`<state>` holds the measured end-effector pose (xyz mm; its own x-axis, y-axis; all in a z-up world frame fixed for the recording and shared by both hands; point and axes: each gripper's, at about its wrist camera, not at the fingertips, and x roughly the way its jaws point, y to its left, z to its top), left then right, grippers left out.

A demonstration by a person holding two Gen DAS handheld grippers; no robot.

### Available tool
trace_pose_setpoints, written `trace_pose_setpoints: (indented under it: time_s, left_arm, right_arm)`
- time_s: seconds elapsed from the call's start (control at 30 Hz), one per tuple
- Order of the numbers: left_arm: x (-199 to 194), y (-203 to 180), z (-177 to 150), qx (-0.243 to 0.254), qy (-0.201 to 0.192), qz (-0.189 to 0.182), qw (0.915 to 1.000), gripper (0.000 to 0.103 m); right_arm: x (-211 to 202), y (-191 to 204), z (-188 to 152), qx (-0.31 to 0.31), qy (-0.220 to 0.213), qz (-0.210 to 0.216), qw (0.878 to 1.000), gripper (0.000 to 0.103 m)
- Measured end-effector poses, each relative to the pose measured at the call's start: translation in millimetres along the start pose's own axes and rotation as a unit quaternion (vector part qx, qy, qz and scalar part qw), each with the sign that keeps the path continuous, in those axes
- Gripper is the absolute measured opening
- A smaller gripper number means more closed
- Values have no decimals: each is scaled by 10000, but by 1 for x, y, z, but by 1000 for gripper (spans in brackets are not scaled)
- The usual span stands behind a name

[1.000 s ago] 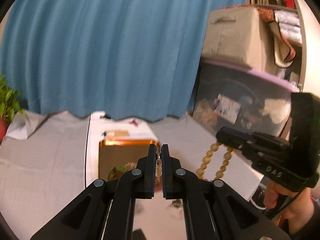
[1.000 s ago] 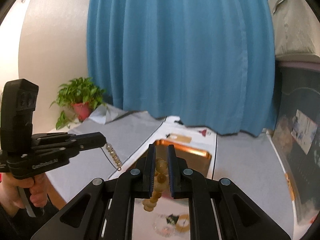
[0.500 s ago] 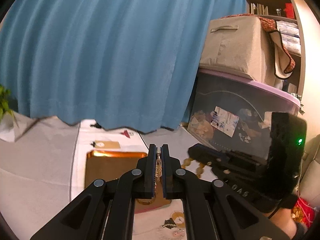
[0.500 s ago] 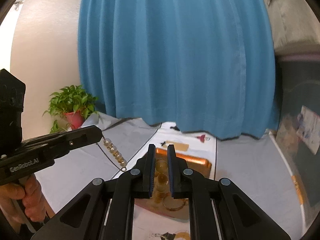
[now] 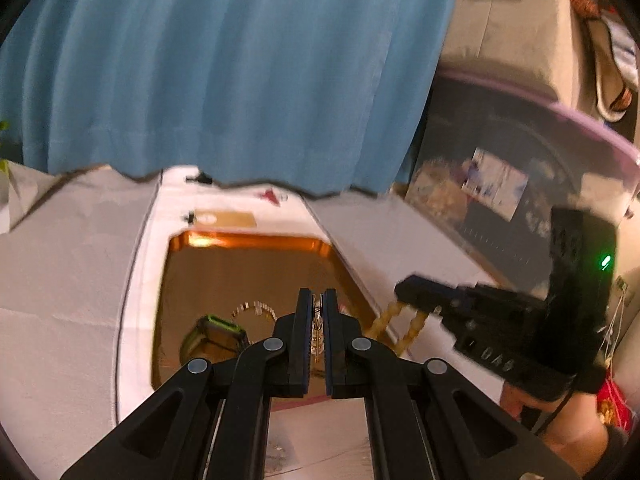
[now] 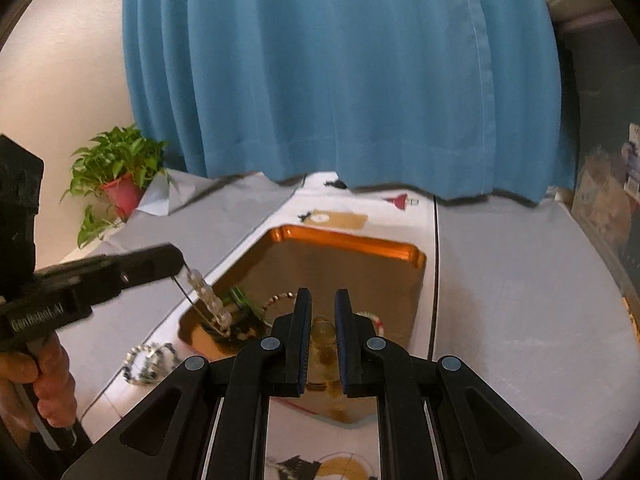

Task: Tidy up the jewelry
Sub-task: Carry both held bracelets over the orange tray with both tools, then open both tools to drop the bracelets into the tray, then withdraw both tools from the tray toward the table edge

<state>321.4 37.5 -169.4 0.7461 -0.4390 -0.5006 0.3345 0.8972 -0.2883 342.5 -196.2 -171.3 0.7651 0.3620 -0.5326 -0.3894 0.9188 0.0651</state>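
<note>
A copper tray (image 5: pixel 248 264) lies on a white runner; it also shows in the right wrist view (image 6: pixel 360 264). My left gripper (image 5: pixel 319 316) is shut on a pearl bracelet (image 6: pixel 208 300), which hangs over the tray's left end. My right gripper (image 6: pixel 323 320) is shut on an amber bead bracelet (image 6: pixel 323 334) and holds it over the tray's near right edge; its beads (image 5: pixel 400 324) hang below the fingers. In the tray lie a green-edged piece (image 5: pixel 218 332) and a thin silver bangle (image 5: pixel 254 308).
A black-and-white bead bracelet (image 6: pixel 150 360) lies on the runner left of the tray. A potted plant (image 6: pixel 116 176) stands at the far left. A blue curtain (image 6: pixel 340 72) hangs behind. A dark storage bin (image 5: pixel 520 184) stands to the right.
Both grippers have come down and forward over the tray with their bracelets. The tray looks larger and nearer in both views.
</note>
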Motion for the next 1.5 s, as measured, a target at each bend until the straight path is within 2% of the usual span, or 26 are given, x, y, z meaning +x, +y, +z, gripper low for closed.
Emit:
trace_pose_setpoints:
  time_s: [0.17,0.3,0.5,0.7,0.8,0.83,0.9,0.93,0.97,1.13,1.2,1.27,1.33,1.4,1.5]
  left_arm:
    - [47,6,-17,-54,653,186,9977,3]
    - [62,0,-23,136,791,280,9964,4]
    - [88,12,-31,77,1181,549,9914,3]
    - [101,20,-32,-42,1238,601,9905,4]
    - [101,19,-32,-81,1235,711,9898,6]
    - [101,19,-32,-90,1242,738,9895,11]
    - [96,19,-30,-123,1147,809,9900,23]
    - [94,19,-29,-142,1097,757,9910,32]
    - [91,18,-28,-146,1063,725,9916,42]
    - [71,4,-20,50,790,788,9937,53]
    - [56,-1,-16,160,547,915,9942,58]
    - [41,-5,-14,289,382,946,9944,72]
    - [23,-6,-15,397,216,1015,9938,75]
    - [8,-4,-16,387,232,1141,9924,76]
    - [-16,0,-22,112,299,1293,9911,79]
  right_arm:
    - [21,-21,-11,249,135,6,9996,12]
    - [42,-37,-18,444,417,4,9981,12]
    - [71,-42,-33,414,954,21,9946,12]
    - [79,-39,-34,328,1032,41,9941,12]
    - [80,-42,-34,423,1039,73,9937,16]
    - [80,-43,-34,466,1031,74,9935,22]
    - [76,-46,-34,551,976,60,9937,40]
    - [74,-48,-35,576,946,37,9938,53]
    - [72,-48,-34,591,915,50,9940,56]
    - [53,-45,-29,580,715,10,9958,56]
    - [46,-43,-27,602,644,16,9961,56]
    - [39,-40,-25,643,555,13,9964,57]
    - [33,-38,-24,698,511,62,9962,58]
    - [26,-33,-24,755,510,82,9958,59]
    - [12,-21,-26,729,584,54,9956,66]
